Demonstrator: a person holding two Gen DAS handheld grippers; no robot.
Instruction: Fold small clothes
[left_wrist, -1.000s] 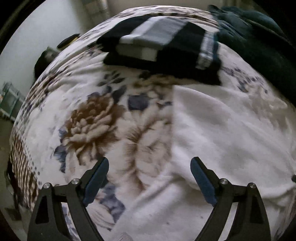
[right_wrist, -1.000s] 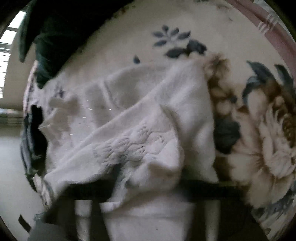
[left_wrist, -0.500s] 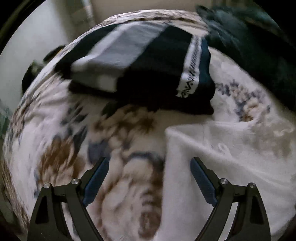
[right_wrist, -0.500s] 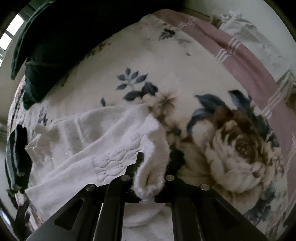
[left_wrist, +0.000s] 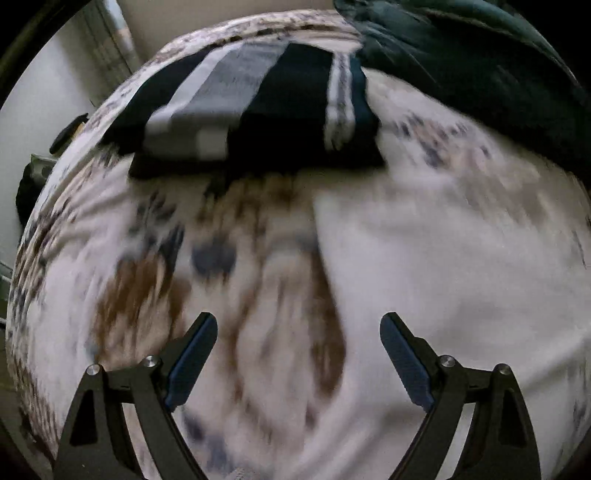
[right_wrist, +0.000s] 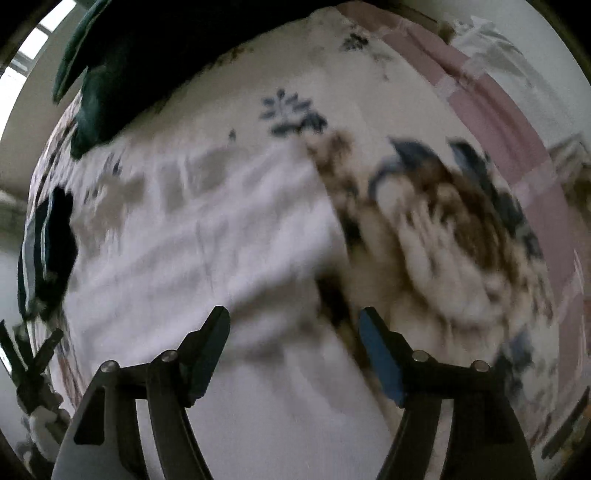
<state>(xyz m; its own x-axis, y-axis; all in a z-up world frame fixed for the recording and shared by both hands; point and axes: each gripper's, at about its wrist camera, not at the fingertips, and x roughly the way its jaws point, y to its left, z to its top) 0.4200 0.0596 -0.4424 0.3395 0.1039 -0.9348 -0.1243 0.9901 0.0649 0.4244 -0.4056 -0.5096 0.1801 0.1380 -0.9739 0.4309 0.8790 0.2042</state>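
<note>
A white fluffy garment (left_wrist: 443, 280) lies flat on the floral blanket (left_wrist: 140, 288); it also shows in the right wrist view (right_wrist: 207, 251). My left gripper (left_wrist: 298, 332) is open and empty above the garment's left edge. My right gripper (right_wrist: 293, 326) is open and empty above the garment's right edge. Both views are blurred by motion. A folded black, grey and white striped garment (left_wrist: 258, 110) lies beyond the white one; its edge shows at the left of the right wrist view (right_wrist: 48, 243).
A dark green heap of fabric (left_wrist: 480, 66) lies at the far right of the bed, seen top left in the right wrist view (right_wrist: 147, 59). A pink striped sheet (right_wrist: 491, 110) borders the blanket. The bed's edge and a wall (left_wrist: 33, 96) are at left.
My right gripper has opened and let go of the white garment's fold, which now lies flat. The left gripper stayed open and moved forward over the blanket, then drew back a little.
</note>
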